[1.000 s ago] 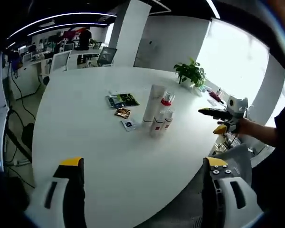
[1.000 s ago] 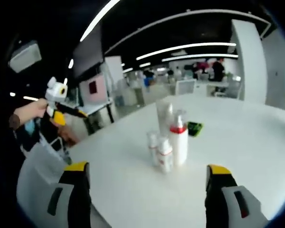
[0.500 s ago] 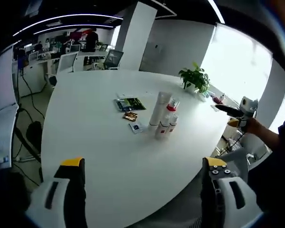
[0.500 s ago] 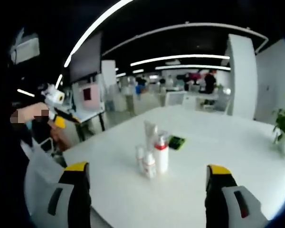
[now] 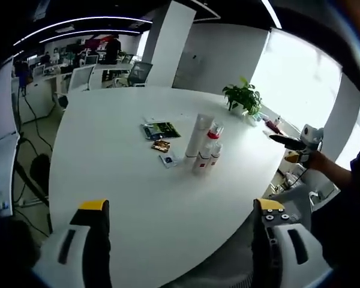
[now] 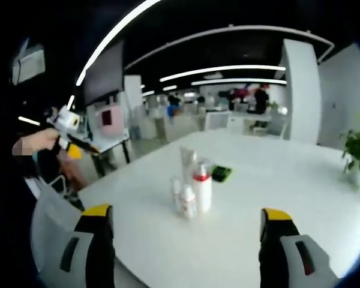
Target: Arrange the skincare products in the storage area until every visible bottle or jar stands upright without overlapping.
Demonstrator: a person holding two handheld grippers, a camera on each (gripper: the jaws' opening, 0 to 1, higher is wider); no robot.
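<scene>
On the round white table (image 5: 132, 198) the skincare products stand upright in a tight cluster: a tall white tube (image 5: 195, 135), a white pump bottle with a red collar (image 5: 211, 135) and two small bottles (image 5: 202, 162). My left gripper (image 5: 183, 243) hovers well short of them, open and holding nothing. My right gripper (image 5: 295, 143) is held in a hand beyond the table's right edge. In the right gripper view the same tube (image 6: 187, 159), pump bottle (image 6: 201, 186) and small bottles (image 6: 188, 203) stand mid-table. My right gripper (image 6: 189, 246) is open, far back from them. The left gripper (image 6: 71, 135) hangs off the table's left side.
Flat packets lie beside the bottles: a green one (image 5: 162, 129), a brown one (image 5: 161, 145) and a small one (image 5: 170, 159). A potted plant (image 5: 243, 96) stands near the far edge with small items beside it. A grey chair (image 5: 297, 201) sits at the table's rim. Office desks fill the background.
Both views have pulled back from the table over the last second, so the bottles look smaller. The bottles and packets themselves have not moved. Both grippers stay open.
</scene>
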